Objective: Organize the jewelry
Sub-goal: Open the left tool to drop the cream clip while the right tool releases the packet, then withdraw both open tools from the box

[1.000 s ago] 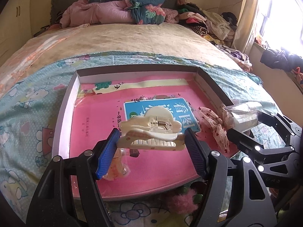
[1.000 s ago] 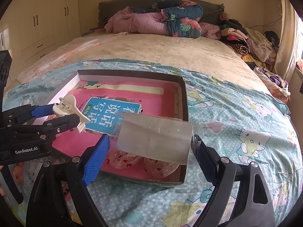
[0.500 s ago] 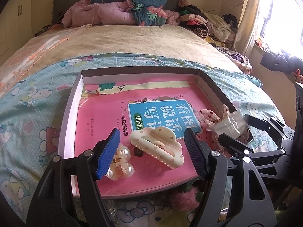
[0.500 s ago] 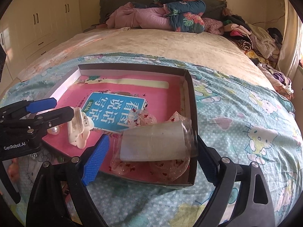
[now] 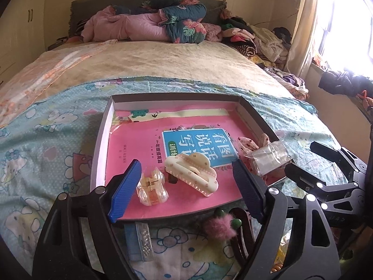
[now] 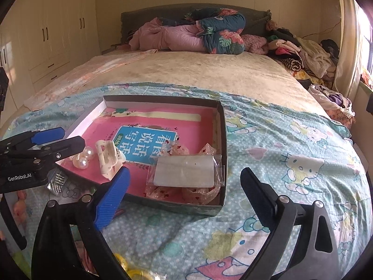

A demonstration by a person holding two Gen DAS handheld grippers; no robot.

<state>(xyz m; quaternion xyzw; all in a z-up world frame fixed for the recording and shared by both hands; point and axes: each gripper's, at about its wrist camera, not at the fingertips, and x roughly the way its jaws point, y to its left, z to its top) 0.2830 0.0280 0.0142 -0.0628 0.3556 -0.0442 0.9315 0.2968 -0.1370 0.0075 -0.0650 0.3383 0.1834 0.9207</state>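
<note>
A shallow dark box lined with a pink book lies on the bed. Inside it, a cream cloud-shaped hair claw rests beside a small pearly clip. My left gripper hovers over them, its jaws opening, its pads touching neither. A clear plastic packet lies on pink floral bows in the box's near right corner. My right gripper hangs above it, its jaws opening and empty. Each gripper shows in the other's view: the left gripper and the right gripper.
On the cartoon-cat sheet in front of the box lie a pink fluffy hair tie, a packet of studded clips, a dark brown clip and yellow beads. Quilts and clothes pile up at the bed's head.
The left gripper let go of the cream claw, which now lies in the box. The right gripper let the clear packet down onto the bows. Both grippers pulled back and opened wider.
</note>
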